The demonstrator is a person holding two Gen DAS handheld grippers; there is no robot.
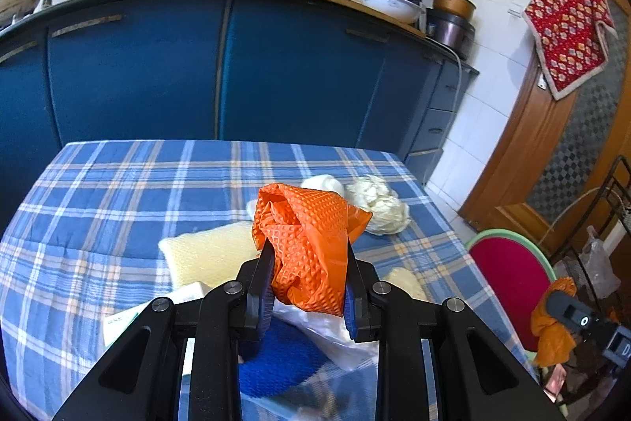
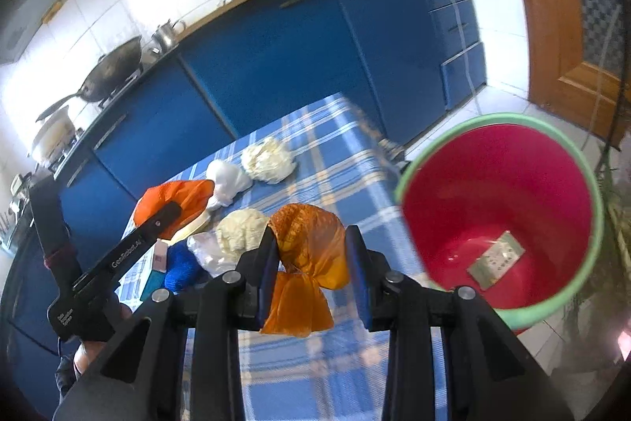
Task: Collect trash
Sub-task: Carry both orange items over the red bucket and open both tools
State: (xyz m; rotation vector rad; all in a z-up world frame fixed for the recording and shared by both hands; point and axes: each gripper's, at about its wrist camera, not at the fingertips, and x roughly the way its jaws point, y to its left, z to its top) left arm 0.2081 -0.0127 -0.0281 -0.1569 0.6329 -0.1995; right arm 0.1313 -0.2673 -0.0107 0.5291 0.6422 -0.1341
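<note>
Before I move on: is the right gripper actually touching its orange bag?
Touching. In the right wrist view the right gripper pinches the orange bag at its left finger.

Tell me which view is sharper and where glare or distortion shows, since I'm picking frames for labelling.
Left wrist view: sharp; the orange bag and plaid tablecloth are crisp, though fisheye bends the counter edge. Right wrist view: softer and tilted, motion blur smears the red bucket rim and the cloth near it, and the tiled wall at upper left is blown out white.
</note>
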